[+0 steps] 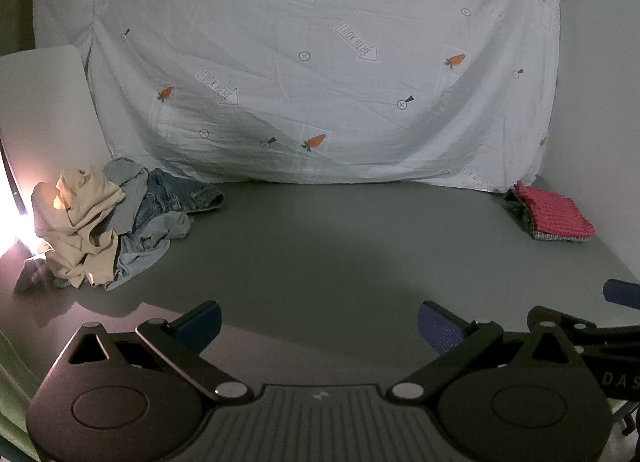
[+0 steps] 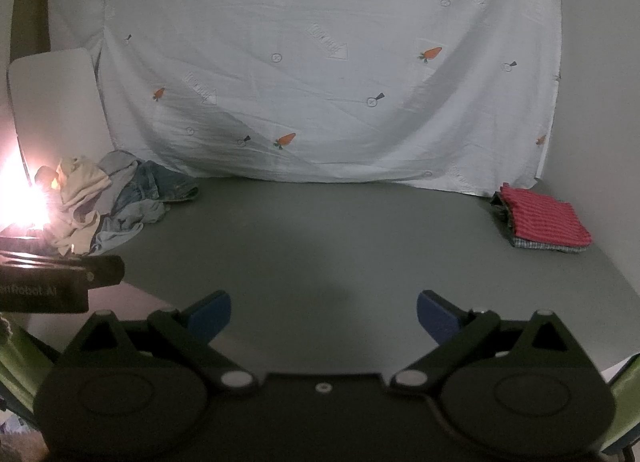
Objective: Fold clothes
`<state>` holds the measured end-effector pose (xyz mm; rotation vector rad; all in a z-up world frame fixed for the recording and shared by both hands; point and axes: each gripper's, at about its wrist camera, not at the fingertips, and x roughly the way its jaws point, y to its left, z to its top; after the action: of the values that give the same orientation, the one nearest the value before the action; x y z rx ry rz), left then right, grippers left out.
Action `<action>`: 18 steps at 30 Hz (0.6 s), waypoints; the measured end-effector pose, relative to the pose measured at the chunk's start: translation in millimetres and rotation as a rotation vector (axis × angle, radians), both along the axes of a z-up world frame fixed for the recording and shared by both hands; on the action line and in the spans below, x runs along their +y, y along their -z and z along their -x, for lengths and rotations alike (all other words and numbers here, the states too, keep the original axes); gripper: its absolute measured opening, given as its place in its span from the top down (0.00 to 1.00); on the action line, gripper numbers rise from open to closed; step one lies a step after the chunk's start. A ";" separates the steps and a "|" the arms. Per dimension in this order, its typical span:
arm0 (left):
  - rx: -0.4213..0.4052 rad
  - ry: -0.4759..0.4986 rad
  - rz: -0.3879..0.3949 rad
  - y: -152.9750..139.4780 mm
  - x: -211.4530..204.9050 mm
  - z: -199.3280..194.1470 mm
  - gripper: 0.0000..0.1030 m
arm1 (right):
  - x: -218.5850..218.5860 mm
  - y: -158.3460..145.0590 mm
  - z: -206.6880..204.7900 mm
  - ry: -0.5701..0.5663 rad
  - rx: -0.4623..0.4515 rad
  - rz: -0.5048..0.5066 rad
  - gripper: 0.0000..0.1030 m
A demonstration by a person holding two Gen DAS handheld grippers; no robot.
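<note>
A heap of unfolded clothes (image 1: 104, 221) (image 2: 104, 201) lies at the far left of the grey table: a cream garment on top, grey cloth and blue denim beside it. At the far right sits a folded stack topped by a red cloth (image 1: 554, 213) (image 2: 544, 219). My left gripper (image 1: 320, 326) hovers open over the near middle of the table, holding nothing. My right gripper (image 2: 324, 318) is likewise open and empty, near the front edge. Part of the right gripper (image 1: 624, 294) shows at the right edge of the left wrist view.
A pale sheet printed with carrots (image 1: 320, 61) hangs behind the table as a backdrop. A white board (image 1: 40, 101) leans at the left, with a bright glaring light (image 2: 20, 197) below it. The grey tabletop (image 1: 340, 242) stretches between heap and stack.
</note>
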<state>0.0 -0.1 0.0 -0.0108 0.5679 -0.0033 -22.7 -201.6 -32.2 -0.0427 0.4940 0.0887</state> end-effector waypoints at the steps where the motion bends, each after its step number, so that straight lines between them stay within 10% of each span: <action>1: 0.001 0.001 0.000 -0.1 -0.7 -0.2 0.00 | -0.1 1.1 -0.1 0.000 0.001 0.000 0.02; 18: 0.008 0.010 -0.007 4.7 -5.2 -1.8 0.00 | 5.5 2.9 -0.4 0.006 0.006 0.004 0.02</action>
<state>1.8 -5.3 -4.7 -0.0016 0.5756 -0.0110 -22.4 -196.1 -35.1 -0.0446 0.4998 0.0825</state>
